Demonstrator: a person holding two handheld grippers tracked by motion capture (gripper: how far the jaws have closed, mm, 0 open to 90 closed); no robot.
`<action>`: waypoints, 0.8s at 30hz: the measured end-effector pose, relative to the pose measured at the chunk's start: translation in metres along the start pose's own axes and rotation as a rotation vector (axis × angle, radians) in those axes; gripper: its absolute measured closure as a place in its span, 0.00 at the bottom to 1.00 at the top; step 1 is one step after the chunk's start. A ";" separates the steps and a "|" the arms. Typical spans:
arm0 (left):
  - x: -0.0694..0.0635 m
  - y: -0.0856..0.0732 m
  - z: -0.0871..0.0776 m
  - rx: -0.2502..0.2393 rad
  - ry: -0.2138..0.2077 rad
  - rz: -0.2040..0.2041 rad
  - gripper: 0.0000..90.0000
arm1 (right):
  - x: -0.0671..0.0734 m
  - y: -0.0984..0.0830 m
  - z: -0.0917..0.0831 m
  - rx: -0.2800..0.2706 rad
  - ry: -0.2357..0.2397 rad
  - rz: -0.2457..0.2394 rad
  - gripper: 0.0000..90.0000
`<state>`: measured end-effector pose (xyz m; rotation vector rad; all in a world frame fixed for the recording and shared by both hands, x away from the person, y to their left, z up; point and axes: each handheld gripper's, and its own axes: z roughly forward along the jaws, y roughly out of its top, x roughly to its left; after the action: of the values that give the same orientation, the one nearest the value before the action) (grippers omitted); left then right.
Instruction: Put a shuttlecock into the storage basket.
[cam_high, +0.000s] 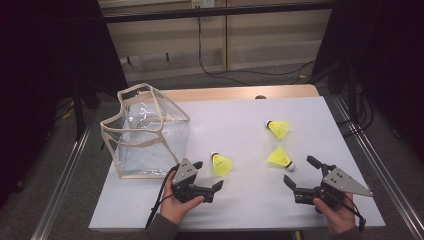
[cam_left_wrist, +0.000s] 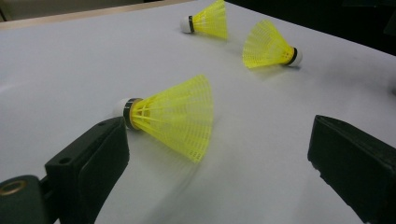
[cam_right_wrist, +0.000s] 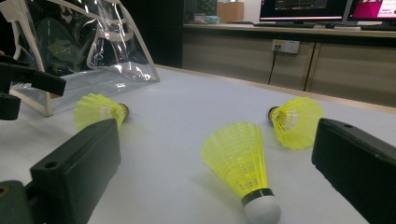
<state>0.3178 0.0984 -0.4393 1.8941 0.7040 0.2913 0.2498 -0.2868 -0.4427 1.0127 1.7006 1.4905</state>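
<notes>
Three yellow shuttlecocks with white cork tips lie on the white table (cam_high: 250, 210). My left gripper (cam_high: 209, 175) is open just short of the nearest shuttlecock (cam_high: 222, 164); in the left gripper view that shuttlecock (cam_left_wrist: 173, 116) lies on its side just beyond the left jaw, with the left gripper (cam_left_wrist: 219, 135) holding nothing. My right gripper (cam_high: 300, 171) is open facing a second shuttlecock (cam_high: 280, 158). In the right gripper view this shuttlecock (cam_right_wrist: 238, 158) lies cork toward the camera in front of the right gripper (cam_right_wrist: 219, 135). The third shuttlecock (cam_high: 279, 129) lies farther back.
A clear plastic bag (cam_high: 145, 132) with beige trim stands open at the table's left. In the right gripper view the bag (cam_right_wrist: 93, 51) rises behind the left gripper's dark jaws (cam_right_wrist: 28, 84). Cables lie on the floor beyond the table's far edge.
</notes>
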 end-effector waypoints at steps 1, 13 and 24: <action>-0.001 0.000 0.001 -0.001 0.002 -0.004 0.06 | 0.000 0.000 0.000 0.000 0.000 0.000 0.01; 0.000 0.003 0.010 0.015 0.025 -0.004 0.07 | 0.000 0.000 0.000 -0.001 0.002 -0.001 0.01; 0.004 0.005 0.017 0.026 0.058 -0.016 0.08 | 0.000 0.000 -0.001 0.001 0.002 0.002 0.01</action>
<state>0.3309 0.0862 -0.4425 1.9104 0.7643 0.3292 0.2494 -0.2871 -0.4424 1.0138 1.7020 1.4926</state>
